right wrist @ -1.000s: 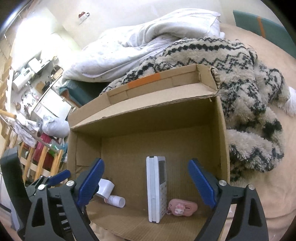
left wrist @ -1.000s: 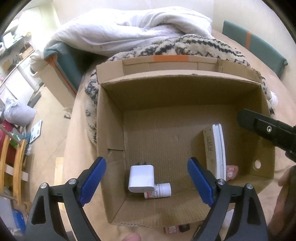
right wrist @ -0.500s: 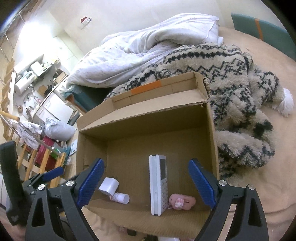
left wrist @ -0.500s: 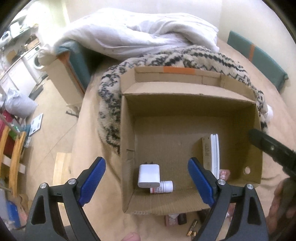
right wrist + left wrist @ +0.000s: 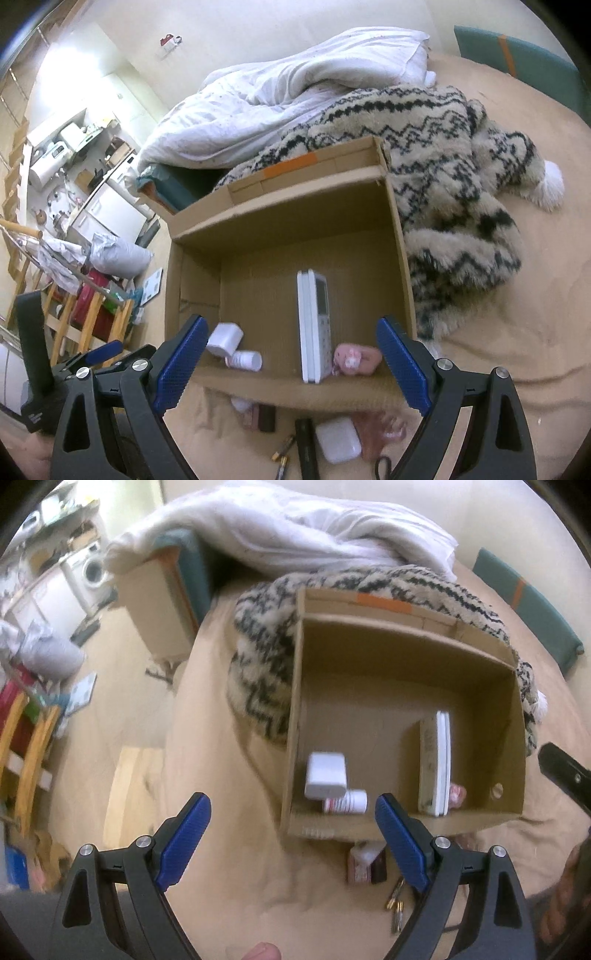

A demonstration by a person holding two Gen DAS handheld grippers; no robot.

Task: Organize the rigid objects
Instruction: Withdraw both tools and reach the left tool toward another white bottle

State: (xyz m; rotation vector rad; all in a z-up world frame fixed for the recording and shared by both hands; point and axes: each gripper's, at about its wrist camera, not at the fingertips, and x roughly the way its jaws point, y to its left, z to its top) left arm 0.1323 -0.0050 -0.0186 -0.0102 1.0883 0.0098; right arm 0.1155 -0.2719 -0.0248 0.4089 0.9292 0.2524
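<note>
An open cardboard box (image 5: 369,657) (image 5: 280,206) lies on the tan bed. Inside are a white charger (image 5: 325,776) (image 5: 224,339), a small white pill bottle (image 5: 345,801) (image 5: 244,360), a white remote on its edge (image 5: 436,762) (image 5: 314,325) and a pink charm (image 5: 356,360) (image 5: 457,794). In front of the box lie a white earbud case (image 5: 338,439), batteries (image 5: 282,452) (image 5: 395,904), a dark stick (image 5: 306,446) and a small pink-and-brown item (image 5: 365,862) (image 5: 258,415). My left gripper (image 5: 293,843) is open and empty, left of the box's near wall. My right gripper (image 5: 290,363) is open and empty above that near wall.
A black-and-cream fuzzy blanket (image 5: 454,166) (image 5: 258,657) and a white duvet (image 5: 280,88) (image 5: 280,528) lie behind the box. The bed's left edge drops to a wooden floor (image 5: 92,731) with clutter. A teal cushion (image 5: 528,602) sits at the far right.
Both grippers have pulled back and up from the box, so it looks smaller. The loose items in front of the box have come into view. Both stay open.
</note>
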